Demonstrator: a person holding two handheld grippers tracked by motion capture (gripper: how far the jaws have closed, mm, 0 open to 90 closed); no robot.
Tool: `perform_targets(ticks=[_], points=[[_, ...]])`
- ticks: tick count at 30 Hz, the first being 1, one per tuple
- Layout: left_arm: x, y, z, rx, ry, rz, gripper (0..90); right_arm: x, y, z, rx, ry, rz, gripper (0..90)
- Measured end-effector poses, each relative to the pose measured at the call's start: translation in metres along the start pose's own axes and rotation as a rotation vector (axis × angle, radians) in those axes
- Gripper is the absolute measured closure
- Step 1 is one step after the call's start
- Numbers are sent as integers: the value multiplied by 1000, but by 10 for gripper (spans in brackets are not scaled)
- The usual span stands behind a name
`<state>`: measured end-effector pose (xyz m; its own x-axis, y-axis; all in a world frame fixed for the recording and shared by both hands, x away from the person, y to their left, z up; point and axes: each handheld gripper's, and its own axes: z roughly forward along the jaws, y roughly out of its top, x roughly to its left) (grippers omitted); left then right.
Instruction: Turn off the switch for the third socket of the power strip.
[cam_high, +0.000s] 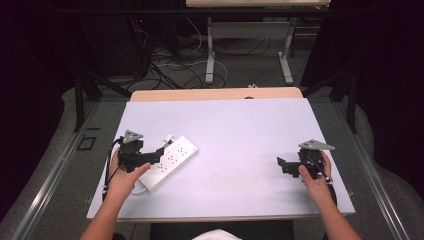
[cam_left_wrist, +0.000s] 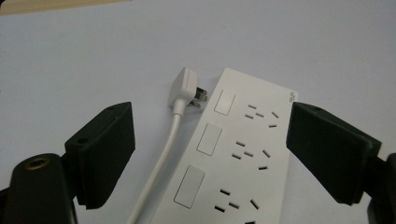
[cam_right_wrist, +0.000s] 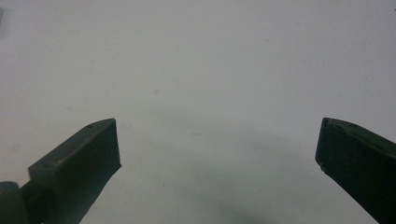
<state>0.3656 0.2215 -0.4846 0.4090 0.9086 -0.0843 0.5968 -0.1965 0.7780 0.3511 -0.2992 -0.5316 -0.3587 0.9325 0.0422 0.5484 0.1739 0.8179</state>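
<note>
A flat white plastic power strip (cam_high: 171, 161) lies at an angle on the left half of the pale lavender table mat (cam_high: 240, 130), its near end close to the mat's near-left edge. The strip's white cord and plug (cam_left_wrist: 183, 91) run along its left side, the plug's prongs touching the strip's far corner. The left gripper (cam_left_wrist: 210, 156) sits over the strip's near end, jaws spread wide, holding nothing. The right gripper (cam_high: 286, 165) rests near the mat's right edge, jaws wide apart and empty. Bare mat stretches between them and toward the far edge.
</note>
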Motion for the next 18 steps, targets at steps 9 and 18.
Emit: perform_targets(ticks=[9,18], points=[[-5,17,2,13,-4,20,167,0,0,0,-2,3,6,0],[-8,31,3,25,-6,42,203,1,0,0,-3,9,3,0]])
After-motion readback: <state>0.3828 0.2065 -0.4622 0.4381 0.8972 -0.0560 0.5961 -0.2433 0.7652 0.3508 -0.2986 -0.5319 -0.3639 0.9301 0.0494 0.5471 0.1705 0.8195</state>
